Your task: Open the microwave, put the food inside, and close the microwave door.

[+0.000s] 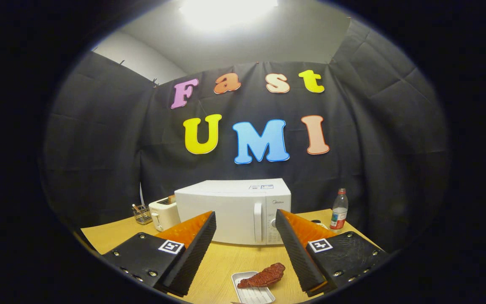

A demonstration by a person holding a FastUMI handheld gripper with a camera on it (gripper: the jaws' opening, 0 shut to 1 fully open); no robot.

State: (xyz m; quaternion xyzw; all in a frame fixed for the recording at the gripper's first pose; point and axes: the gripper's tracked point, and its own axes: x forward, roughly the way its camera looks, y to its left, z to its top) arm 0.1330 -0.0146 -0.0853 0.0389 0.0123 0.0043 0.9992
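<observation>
Going from the left, 1 small wire basket [142, 214] is sitting near the back corner of the wooden worktop [226, 261], with a few thin items standing in it that are too small to make out. Just beside it, 1 white toaster [163, 213] is standing with something brown poking out of its top slot. Touching or almost touching the toaster's right side, 1 white microwave [233, 210] is sitting with its door shut, the upright handle and control panel lying at its right end. To the right of the microwave, well apart from it, 1 plastic bottle [339, 210] with a red label is standing upright near the worktop's back edge, and a small dark item is lying on the worktop just beside it, too small to identify.

The tongs [245, 221] are standing wide apart, gripping nothing, with the microwave front showing between the 2 fingers. A broad strip of bare worktop is lying open between the fingers and the microwave. Closer in than the fingertips, between the fingers and nearer the right one, 1 small white tray [243, 286] is resting by the worktop's near edge. On it, 1 reddish-brown piece of food [265, 275] is lying, its far end hanging over the tray's rim.
</observation>
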